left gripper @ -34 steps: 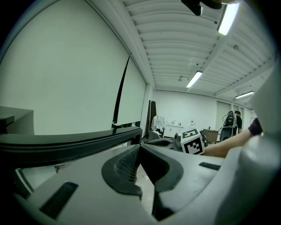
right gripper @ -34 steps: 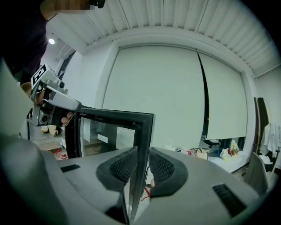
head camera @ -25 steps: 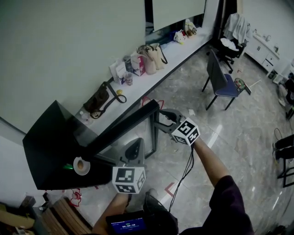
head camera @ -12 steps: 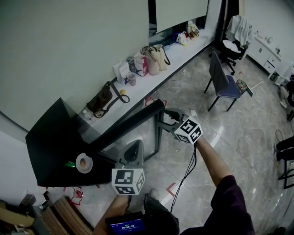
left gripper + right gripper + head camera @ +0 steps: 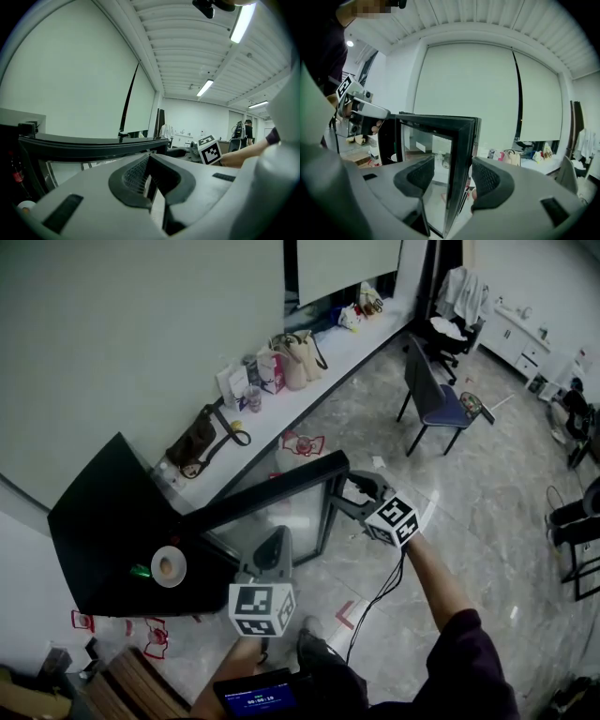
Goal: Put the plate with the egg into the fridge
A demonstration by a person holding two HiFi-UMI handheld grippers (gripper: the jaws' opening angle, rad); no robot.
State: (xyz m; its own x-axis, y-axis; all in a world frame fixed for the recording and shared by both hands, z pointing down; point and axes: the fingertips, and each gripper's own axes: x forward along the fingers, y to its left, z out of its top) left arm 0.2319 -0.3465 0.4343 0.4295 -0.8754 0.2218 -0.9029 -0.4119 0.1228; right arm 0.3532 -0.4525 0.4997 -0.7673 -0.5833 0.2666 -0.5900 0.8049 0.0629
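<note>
A white plate (image 5: 169,566) with a brown egg (image 5: 166,565) rests on top of the black fridge (image 5: 98,521) at the left. The fridge's glass door (image 5: 281,486) stands swung out to the right. My right gripper (image 5: 361,488) is at the door's free edge (image 5: 461,140). Its jaws have just been opening, and they stand wide with the edge between them (image 5: 452,176), the pads not pressing on it. My left gripper (image 5: 272,545) hovers in front of the fridge, below the door, shut (image 5: 149,164) and holding nothing.
A long white counter (image 5: 328,362) with bags and boxes runs along the wall behind the fridge. A blue chair (image 5: 436,399) stands on the marble floor to the right. Red marks (image 5: 305,443) lie on the floor. A cable (image 5: 380,592) hangs from my right arm.
The door has swung further out to the right, and my right gripper has gone with its edge. The plate with the egg has stayed on the fridge.
</note>
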